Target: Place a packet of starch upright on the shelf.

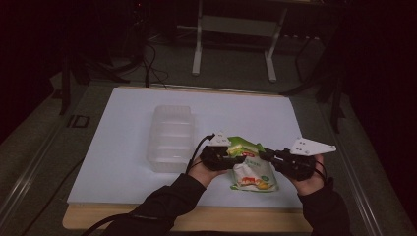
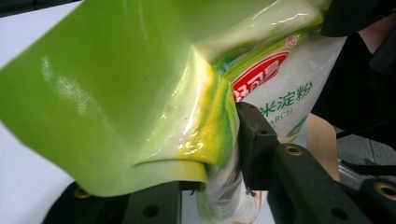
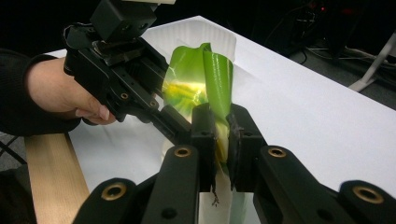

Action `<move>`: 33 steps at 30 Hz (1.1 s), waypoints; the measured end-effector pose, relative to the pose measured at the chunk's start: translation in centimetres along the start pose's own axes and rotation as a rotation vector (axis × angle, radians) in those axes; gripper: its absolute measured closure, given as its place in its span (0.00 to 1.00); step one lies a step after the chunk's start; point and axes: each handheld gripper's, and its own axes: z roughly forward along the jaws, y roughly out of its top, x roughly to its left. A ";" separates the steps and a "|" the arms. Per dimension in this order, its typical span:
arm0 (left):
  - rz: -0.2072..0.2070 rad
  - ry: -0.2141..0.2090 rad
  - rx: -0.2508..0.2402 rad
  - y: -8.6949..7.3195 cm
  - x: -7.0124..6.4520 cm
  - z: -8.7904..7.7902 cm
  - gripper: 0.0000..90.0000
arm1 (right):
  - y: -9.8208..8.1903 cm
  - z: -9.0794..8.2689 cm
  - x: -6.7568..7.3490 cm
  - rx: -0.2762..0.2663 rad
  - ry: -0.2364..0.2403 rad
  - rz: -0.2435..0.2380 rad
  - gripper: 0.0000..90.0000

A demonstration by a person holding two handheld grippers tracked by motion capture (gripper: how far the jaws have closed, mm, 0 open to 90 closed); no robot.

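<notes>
- A green-and-white starch bag (image 1: 251, 169) sits near the front edge of the white table cover (image 1: 123, 147), just right of the clear plastic container (image 1: 170, 137), which serves as the landmark here.
- The bag's lower part, white with a red logo and printed food picture, lies toward the person; its green top is lifted up between the two grippers.
- The left gripper (image 1: 222, 158) comes at the bag from the container's side. In the left gripper view its jaws are pressed together on the folded green-and-yellow top edge of the bag (image 2: 140, 93), with one black jaw tight against the film where the yellow crease bunches.
- The right gripper (image 1: 275, 157) meets the bag from the side away from the container. In the right gripper view its two black jaws are clamped on the bag's top strip (image 3: 205, 79), the film pinched flat between the pads and curling upward in a green loop above them.
- In that same view, the left gripper (image 3: 180, 128) shows just beyond the bag, held by a bare hand (image 3: 60, 93) in a dark sleeve, its jaw tips reaching the bag close to the right gripper's own jaws.
- The container stands apart from the bag, untouched by either gripper, farther from the person than both hands.
- A strip of bare wooden table edge (image 1: 196, 219) shows in front of the white cover, below the person's forearms.
</notes>
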 end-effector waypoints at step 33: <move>0.173 -0.035 -0.033 7.5 -1.7 -6.1 0.92 | 4.5 -3.7 0.5 -0.211 -0.004 0.061 0.89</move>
